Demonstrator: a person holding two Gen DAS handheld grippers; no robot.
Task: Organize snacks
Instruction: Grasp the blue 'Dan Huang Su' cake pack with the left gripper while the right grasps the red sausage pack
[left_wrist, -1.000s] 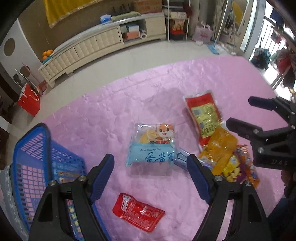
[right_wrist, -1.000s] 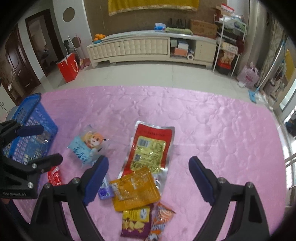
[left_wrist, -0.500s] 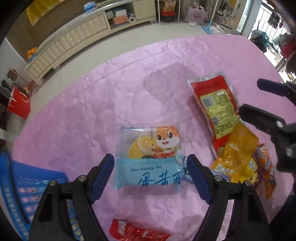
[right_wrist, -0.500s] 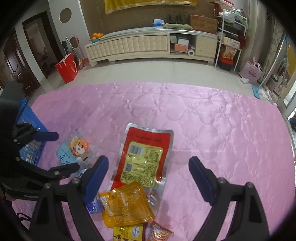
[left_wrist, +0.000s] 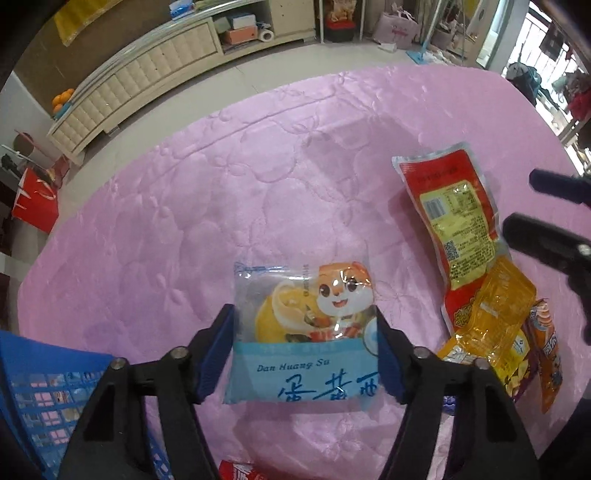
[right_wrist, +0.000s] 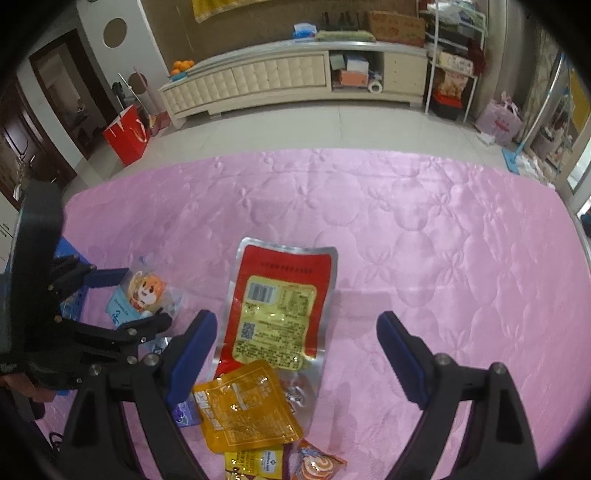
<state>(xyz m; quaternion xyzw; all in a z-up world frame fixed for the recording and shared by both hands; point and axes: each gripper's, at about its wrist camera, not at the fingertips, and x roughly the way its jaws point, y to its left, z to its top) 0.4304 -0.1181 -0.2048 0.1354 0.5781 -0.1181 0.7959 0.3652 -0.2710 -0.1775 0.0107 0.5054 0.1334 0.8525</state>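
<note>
Left gripper (left_wrist: 304, 350): jaws clamped against both sides of the blue egg-yolk pastry packet (left_wrist: 303, 332), which lies on the pink tablecloth (left_wrist: 221, 206). Right gripper (right_wrist: 297, 354): jaws spread wide, empty, above the red-and-yellow pouch (right_wrist: 279, 306), whose lower end the orange pouch (right_wrist: 245, 406) hides. Blue basket (left_wrist: 48, 391) and small red packet (left_wrist: 236, 472): cut off at frame edge

R hand-held gripper (right_wrist: 297, 352) w/ blue pads spread wide, above the red-and-yellow pouch (right_wrist: 279, 306) mid tabletop (right_wrist: 424, 221), pink quilted cover. Orange pouch (right_wrist: 245, 406) overlaps the red pouch's near end; two small packs partly visible at the near edge. Toward the L edge, L hand-held gripper (right_wrist: 142, 297) straddles the blue fox-print pack (right_wrist: 142, 299); contact unclear. Blue basket (right_wrist: 68, 251) sliver behind it.
</note>
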